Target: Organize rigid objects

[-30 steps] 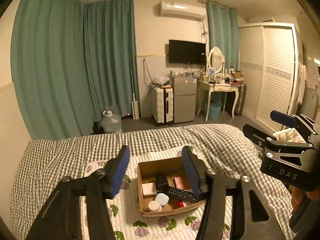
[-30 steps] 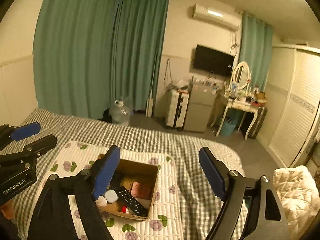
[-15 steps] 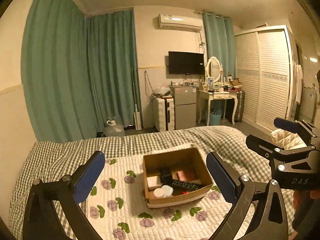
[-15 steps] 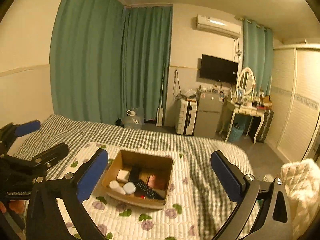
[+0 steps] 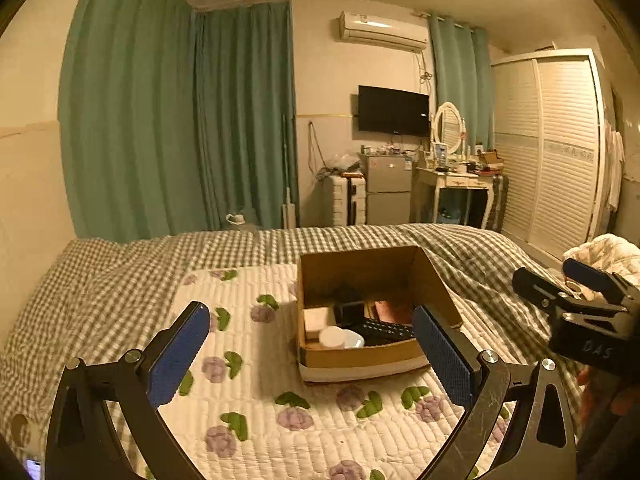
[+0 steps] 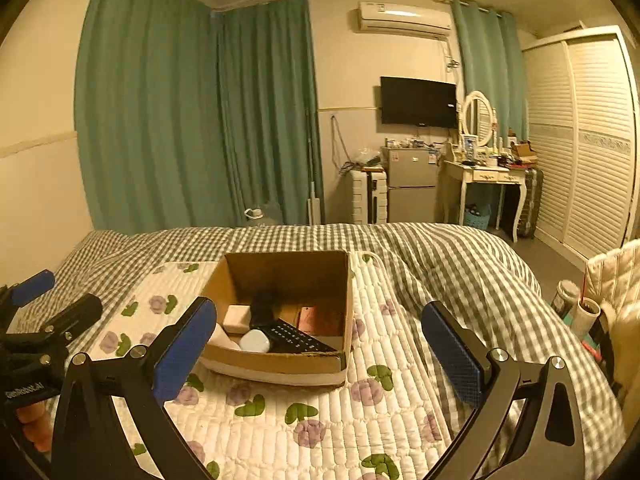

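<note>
On the bed, as seen from the left wrist view, a brown cardboard box (image 5: 376,312) is being shown sitting on a white quilt with purple flowers (image 5: 248,384). Small hard things are being kept inside the box: a black remote (image 5: 382,330), a round white lid (image 5: 332,337) and a little pale block (image 5: 316,317). The left claw (image 5: 316,356) is being held wide open, and nothing is being held or touched by it. The box is lying just ahead of this claw and a bit to its right side, with the right blue pad (image 5: 444,360) being seen in front of the box's near corner. The right claw (image 5: 576,292) is being seen at the far right edge, apart from the box. From the right wrist view, the same box (image 6: 280,316) is being shown ahead and a bit to the left of the right claw (image 6: 320,354). This claw is also being held wide open, and nothing is being gripped by it. The remote (image 6: 298,338) is being seen lying with its long side slanting from the back left toward the near right of the box, beside a white rounded thing (image 6: 255,341). The left claw (image 6: 36,300) is being seen at the left edge. Both claws are being judged about equally near the box, so either one could be sent down into it; the left is looking a bit closer.
</note>
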